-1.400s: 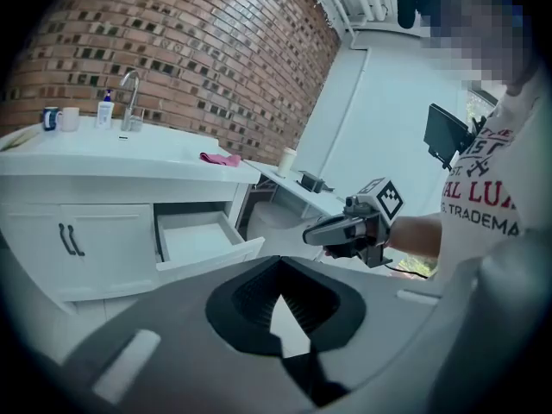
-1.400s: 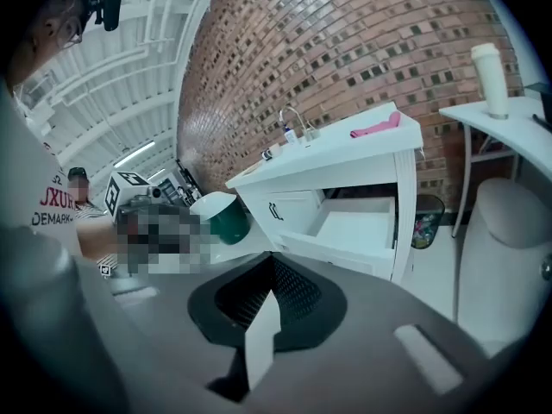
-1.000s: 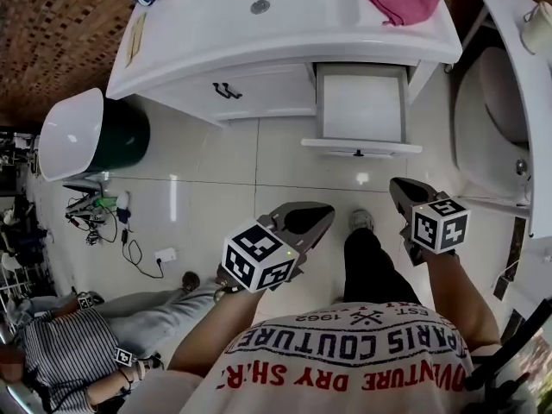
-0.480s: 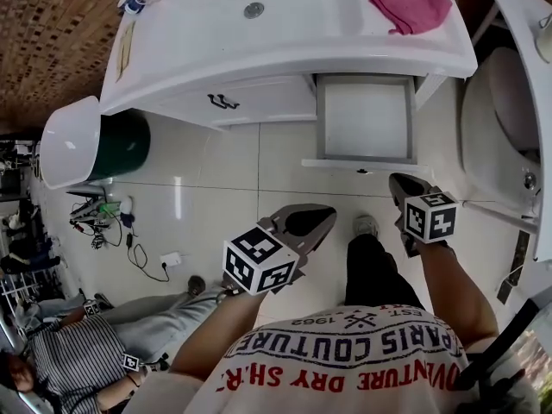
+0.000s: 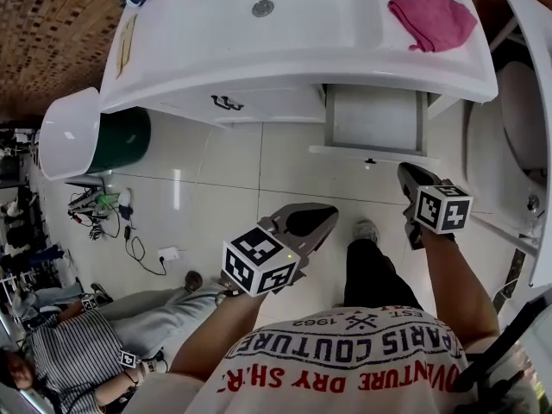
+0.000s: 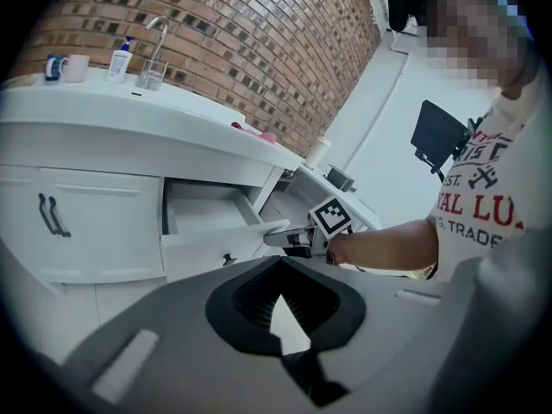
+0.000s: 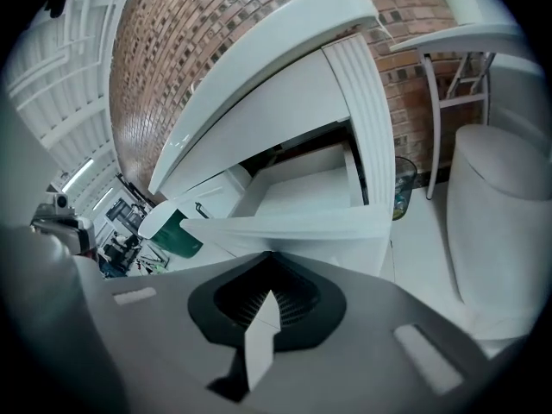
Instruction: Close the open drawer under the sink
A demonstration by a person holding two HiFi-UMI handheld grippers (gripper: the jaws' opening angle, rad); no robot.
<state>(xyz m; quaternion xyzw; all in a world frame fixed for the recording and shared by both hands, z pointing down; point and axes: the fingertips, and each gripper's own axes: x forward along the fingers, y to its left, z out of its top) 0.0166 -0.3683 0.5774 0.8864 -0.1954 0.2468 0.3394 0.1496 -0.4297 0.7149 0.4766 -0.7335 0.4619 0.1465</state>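
The white drawer under the sink stands part-way out, its front panel with a small dark knob facing me. My right gripper is shut, its tip at or just short of the panel's right end; the right gripper view shows the panel right above my right gripper. The left gripper view shows the drawer and the right gripper against its front edge. My left gripper hangs shut and empty over the floor, well back from the cabinet.
A pink cloth lies on the counter. Left of the drawer is a cabinet door with dark handles. A green bin with a white lid stands left, a toilet right. A person sits on the floor by cables.
The right gripper has moved forward to the drawer front, and less of the drawer sticks out than half a second ago. The left gripper has stayed put.
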